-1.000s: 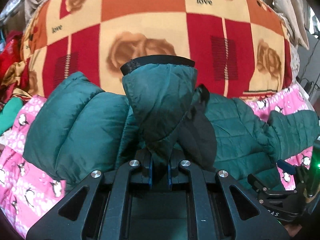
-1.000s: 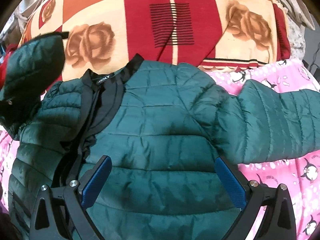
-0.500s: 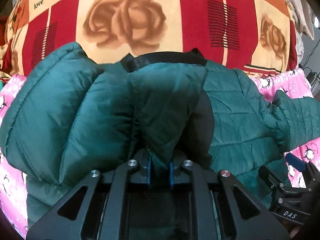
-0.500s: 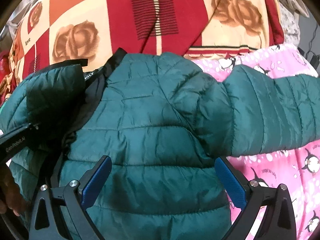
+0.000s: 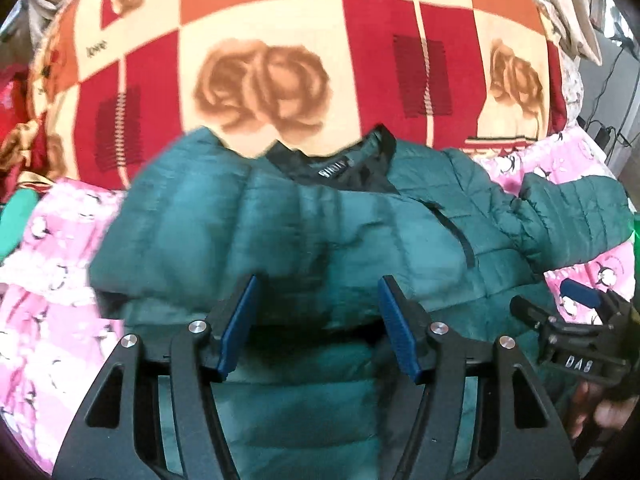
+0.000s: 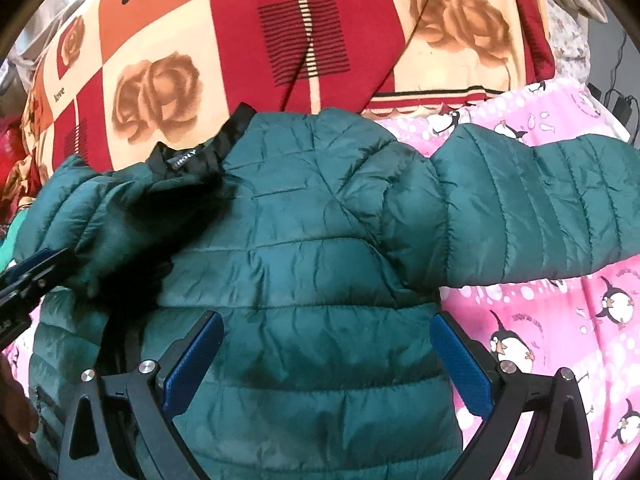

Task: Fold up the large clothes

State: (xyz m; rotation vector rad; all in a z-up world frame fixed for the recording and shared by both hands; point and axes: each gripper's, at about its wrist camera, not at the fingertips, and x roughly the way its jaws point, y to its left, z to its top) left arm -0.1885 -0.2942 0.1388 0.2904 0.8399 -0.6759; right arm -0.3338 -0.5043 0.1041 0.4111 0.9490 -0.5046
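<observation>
A dark green puffer jacket (image 5: 360, 240) lies on a pink penguin-print sheet (image 5: 52, 320). Its left sleeve (image 5: 208, 224) is folded across the chest below the black collar (image 5: 340, 164). Its other sleeve (image 6: 540, 216) lies stretched out to the right. My left gripper (image 5: 316, 332) is open and empty, just above the folded sleeve. My right gripper (image 6: 328, 364) is open and empty over the jacket's body (image 6: 304, 280). The right gripper also shows at the right edge of the left wrist view (image 5: 576, 316). The left gripper's tip shows at the left edge of the right wrist view (image 6: 32, 272).
A red, orange and cream rose-print blanket (image 5: 304, 64) is bunched up behind the jacket. Red and green clothes (image 5: 16, 216) lie at the far left. Cables (image 6: 616, 96) hang at the far right by the bed's edge.
The left gripper carried the sleeve across the jacket's chest, opened and let it go. The sleeve now lies folded over the front. The right gripper stayed open over the jacket.
</observation>
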